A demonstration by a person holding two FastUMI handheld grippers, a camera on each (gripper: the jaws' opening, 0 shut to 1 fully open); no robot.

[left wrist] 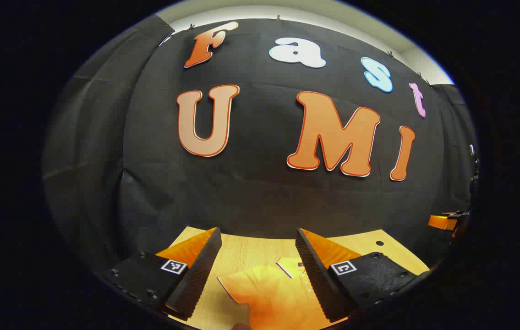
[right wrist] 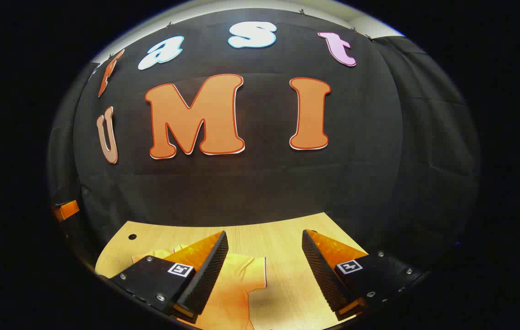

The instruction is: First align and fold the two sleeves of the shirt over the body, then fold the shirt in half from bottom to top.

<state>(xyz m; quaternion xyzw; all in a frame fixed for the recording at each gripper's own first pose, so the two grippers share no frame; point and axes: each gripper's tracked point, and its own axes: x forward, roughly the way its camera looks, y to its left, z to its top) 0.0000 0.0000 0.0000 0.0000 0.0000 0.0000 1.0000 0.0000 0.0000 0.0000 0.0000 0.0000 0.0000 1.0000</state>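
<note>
Shirt [left wrist: 278,293] lies flat on the wooden surface [left wrist: 250,252], collar toward the booth wall; one short sleeve [right wrist: 253,270] spread out sideways, unfolded. Left claw [left wrist: 258,275] hangs above the collar area, fingers spread, grasping nothing. Right claw [right wrist: 264,275] hangs above the sleeve edge, likewise released and empty.

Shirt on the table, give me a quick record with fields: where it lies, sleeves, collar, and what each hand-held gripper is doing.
shirt: orange polo shirt lying flat on the wooden table
sleeves: short sleeve spread out to the side, not yet folded over the body
collar: collar toward the booth wall, button placket below it
left hand-held gripper: open, above the shirt, holding nothing
right hand-held gripper: open, above the sleeve, holding nothing
task stage: no fold made yet
</note>
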